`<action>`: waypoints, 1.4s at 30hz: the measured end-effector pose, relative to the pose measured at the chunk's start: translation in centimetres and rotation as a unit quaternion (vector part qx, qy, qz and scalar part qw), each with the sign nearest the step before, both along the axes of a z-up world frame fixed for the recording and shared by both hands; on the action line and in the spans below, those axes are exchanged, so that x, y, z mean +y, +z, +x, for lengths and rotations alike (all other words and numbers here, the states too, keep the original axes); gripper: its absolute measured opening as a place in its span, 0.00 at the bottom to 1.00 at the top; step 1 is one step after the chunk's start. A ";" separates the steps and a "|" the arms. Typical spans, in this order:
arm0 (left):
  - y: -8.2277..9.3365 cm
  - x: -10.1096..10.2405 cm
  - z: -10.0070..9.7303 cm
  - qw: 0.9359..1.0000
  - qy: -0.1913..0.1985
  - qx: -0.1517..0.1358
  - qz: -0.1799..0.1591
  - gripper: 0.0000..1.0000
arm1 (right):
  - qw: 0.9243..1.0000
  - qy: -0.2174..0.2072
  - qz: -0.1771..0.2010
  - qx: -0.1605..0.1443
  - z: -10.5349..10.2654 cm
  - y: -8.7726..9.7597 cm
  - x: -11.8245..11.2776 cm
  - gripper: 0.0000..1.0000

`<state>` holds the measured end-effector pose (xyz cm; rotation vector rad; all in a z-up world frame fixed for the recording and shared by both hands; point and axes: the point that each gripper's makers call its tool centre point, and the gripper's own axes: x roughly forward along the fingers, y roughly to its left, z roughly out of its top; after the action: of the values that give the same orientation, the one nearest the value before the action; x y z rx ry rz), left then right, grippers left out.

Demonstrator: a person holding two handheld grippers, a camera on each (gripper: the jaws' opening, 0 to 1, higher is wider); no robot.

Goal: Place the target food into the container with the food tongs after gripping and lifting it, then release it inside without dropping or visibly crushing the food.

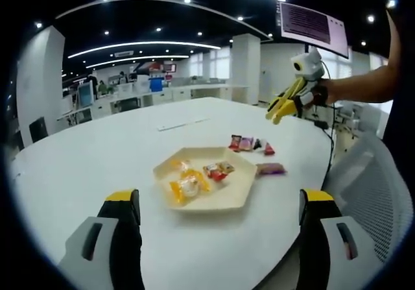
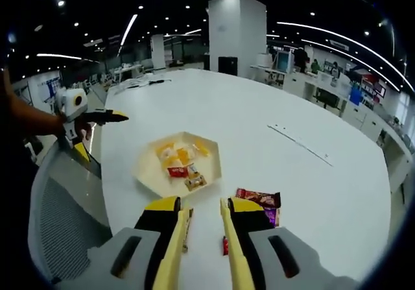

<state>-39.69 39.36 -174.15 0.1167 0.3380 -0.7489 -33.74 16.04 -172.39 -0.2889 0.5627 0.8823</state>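
Note:
A cream hexagonal tray (image 1: 228, 198) (image 2: 146, 173) lies on the white table and holds several wrapped snacks (image 1: 194, 178) (image 2: 181, 163). More wrapped snacks (image 1: 249, 143) (image 2: 259, 199) lie loose on the table beside it, one of them a purple-brown packet (image 1: 270, 169). My left gripper (image 1: 220, 199) is wide open just in front of the tray, holding nothing. A hand holds my right gripper (image 1: 277, 111) (image 2: 202, 207) in the air above the loose snacks. Its jaws stand a narrow gap apart, with nothing between them. The left gripper (image 2: 97, 131) also shows at the table's edge.
A mesh office chair (image 1: 373, 186) (image 2: 58, 205) stands at the table's edge by the tray. A thin paper strip (image 1: 181, 124) (image 2: 301, 144) lies farther out on the table. A screen (image 1: 311, 24) hangs above, with desks and pillars behind.

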 end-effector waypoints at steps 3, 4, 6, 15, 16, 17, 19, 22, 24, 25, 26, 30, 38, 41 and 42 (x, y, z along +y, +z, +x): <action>0.0 0.1 0.1 1.000 0.001 -0.002 0.001 0.99 | 1.000 0.002 -0.001 0.004 -0.2 -0.7 0.4 0.29; 0.1 0.0 0.1 1.000 0.001 -0.002 0.001 0.99 | 1.000 0.004 -0.003 0.005 -0.3 -1.0 0.5 0.29; 0.1 0.0 0.0 1.000 0.000 -0.001 -0.001 0.99 | 1.000 0.003 -0.002 0.004 -0.3 -1.4 0.6 0.29; 0.2 -0.1 0.1 1.000 -0.001 -0.007 -0.001 1.00 | 1.000 0.024 -0.006 0.016 -1.2 -4.0 2.1 0.29; 0.1 -0.1 0.1 1.000 -0.001 -0.003 -0.003 1.00 | 0.999 0.025 -0.009 0.019 -1.2 -4.5 2.2 0.29; 0.1 0.0 0.1 1.000 0.001 -0.003 0.001 1.00 | 0.999 0.025 -0.009 0.024 -1.3 -4.8 2.3 0.29; 0.2 0.1 0.2 1.000 0.001 -0.007 0.000 1.00 | 0.999 0.029 -0.011 0.028 -1.6 -5.4 2.6 0.29; 0.2 0.1 0.2 1.000 0.001 -0.006 0.000 1.00 | 0.999 0.030 -0.018 0.036 -1.8 -6.5 2.8 0.29; 0.1 0.0 0.1 1.000 0.000 -0.005 0.000 1.00 | 0.999 0.027 -0.020 0.041 -1.9 -7.0 2.8 0.29; 0.1 -0.1 0.1 1.000 -0.001 -0.003 0.000 1.00 | 0.998 0.025 -0.020 0.046 -2.0 -7.2 2.8 0.29; 0.1 -0.1 0.0 1.000 -0.002 -0.003 0.000 1.00 | 0.998 0.025 -0.021 0.048 -2.0 -7.4 2.8 0.29; 0.0 -0.1 0.1 1.000 -0.003 0.000 -0.002 1.00 | 0.998 0.022 -0.027 0.058 -2.3 -8.3 2.8 0.29; 0.0 0.0 0.1 1.000 -0.001 0.001 -0.002 1.00 | 0.996 0.025 -0.054 0.071 -3.1 -9.8 3.0 0.29; 0.0 0.0 0.1 1.000 -0.001 0.002 -0.003 0.99 | 0.995 0.017 -0.061 0.074 -2.9 -10.1 3.0 0.28; 0.0 0.0 0.1 1.000 0.000 0.002 -0.002 1.00 | 0.995 0.018 -0.066 0.074 -2.9 -10.2 3.0 0.28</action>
<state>-39.61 39.36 -174.19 0.1124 0.3407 -0.7506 -36.67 19.04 -182.63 -0.3563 0.7569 0.9069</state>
